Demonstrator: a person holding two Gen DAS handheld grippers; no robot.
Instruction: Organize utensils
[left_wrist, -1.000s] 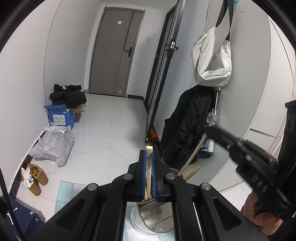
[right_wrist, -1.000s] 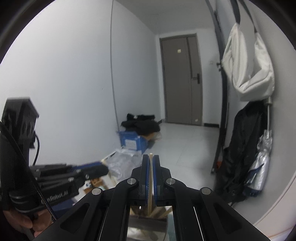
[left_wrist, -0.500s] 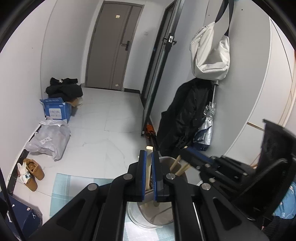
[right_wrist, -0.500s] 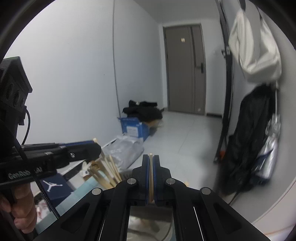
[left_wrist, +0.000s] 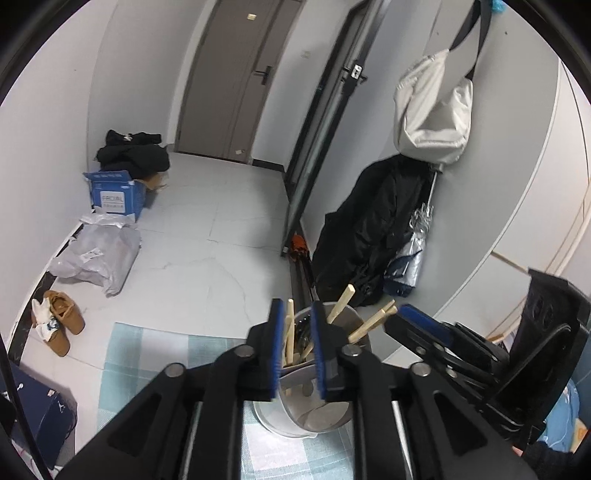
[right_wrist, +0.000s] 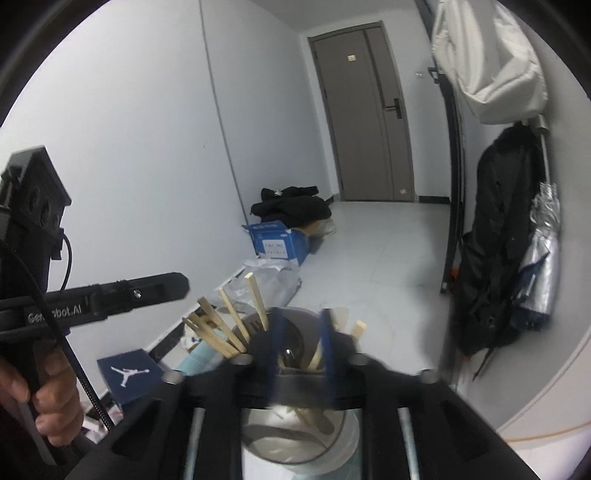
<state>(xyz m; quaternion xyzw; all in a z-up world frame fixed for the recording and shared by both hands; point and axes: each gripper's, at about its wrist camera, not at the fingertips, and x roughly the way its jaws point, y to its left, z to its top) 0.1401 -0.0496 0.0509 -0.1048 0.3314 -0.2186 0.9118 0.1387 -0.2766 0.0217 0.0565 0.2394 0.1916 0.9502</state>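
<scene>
A round metal utensil holder (left_wrist: 314, 410) stands on a checked cloth (left_wrist: 147, 354) with several wooden chopsticks (left_wrist: 371, 323) leaning in it. My left gripper (left_wrist: 295, 332) is open just above the holder, and one chopstick (left_wrist: 290, 332) stands loose between its jaws. In the right wrist view the holder (right_wrist: 295, 439) sits right under my right gripper (right_wrist: 301, 332), which is open and empty, with chopsticks (right_wrist: 221, 332) fanned to its left. The right gripper's arm (left_wrist: 443, 339) shows at the holder's right in the left wrist view; the left one (right_wrist: 110, 295) reaches in from the left.
A dark navy box (right_wrist: 127, 374) lies left of the holder. On the floor beyond are a blue carton (left_wrist: 114, 195), plastic bags (left_wrist: 99, 254) and shoes (left_wrist: 59, 321). A black coat (left_wrist: 369, 229) and white bag (left_wrist: 432, 110) hang on the right wall.
Both grippers have opened and let go of their chopsticks, which now stand in the holder. Both have tilted down closer over the holder.
</scene>
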